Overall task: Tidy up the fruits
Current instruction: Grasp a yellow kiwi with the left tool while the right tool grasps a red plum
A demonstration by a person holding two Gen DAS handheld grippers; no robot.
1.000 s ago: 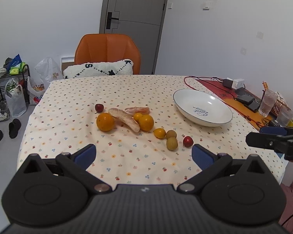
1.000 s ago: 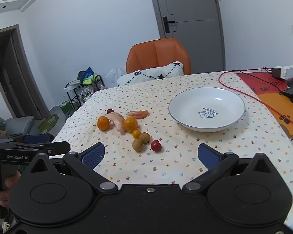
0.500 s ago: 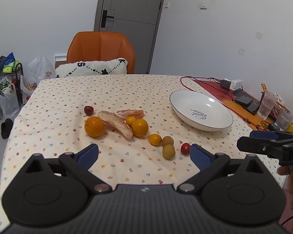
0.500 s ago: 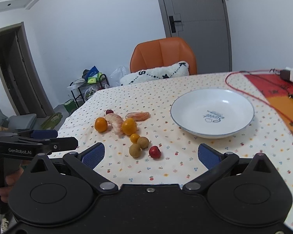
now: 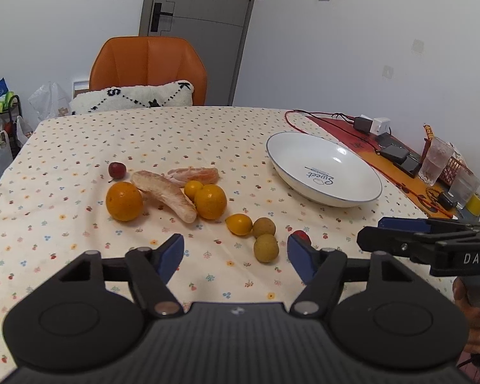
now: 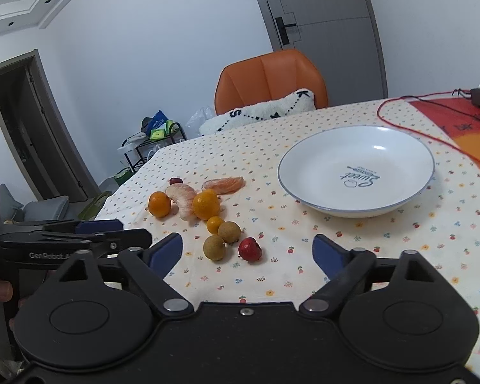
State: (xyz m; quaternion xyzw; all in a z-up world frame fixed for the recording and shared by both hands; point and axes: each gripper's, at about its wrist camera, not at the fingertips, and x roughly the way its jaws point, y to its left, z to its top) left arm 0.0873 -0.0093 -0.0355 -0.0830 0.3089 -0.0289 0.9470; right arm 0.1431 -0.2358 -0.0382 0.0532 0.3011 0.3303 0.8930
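The bench (image 5: 64, 147), under a dotted cloth, spreads ahead of both tools. The white plate (image 6: 304, 192) sits ahead and to the right of the right tool (image 6: 248, 252), well beyond its tips; from the left tool (image 5: 235, 251) it lies far off to the right and ahead (image 5: 278, 163).

The fruits are all on the cloth, none on the plate. Ahead and left of the left tool lie two oranges (image 5: 124, 201) with a pale peeled segment (image 5: 164, 195) between them. Closer in, two brown-green round fruits (image 5: 265, 247) lie just ahead of the left tool's gap, and a small red fruit (image 5: 300, 235) peeks over its right finger. Seen from the right tool, that red fruit (image 6: 250, 249) lies just ahead between its fingers.

Both tools have just been closing, yet each stands parted with nothing between its pads, hovering short of the fruit.
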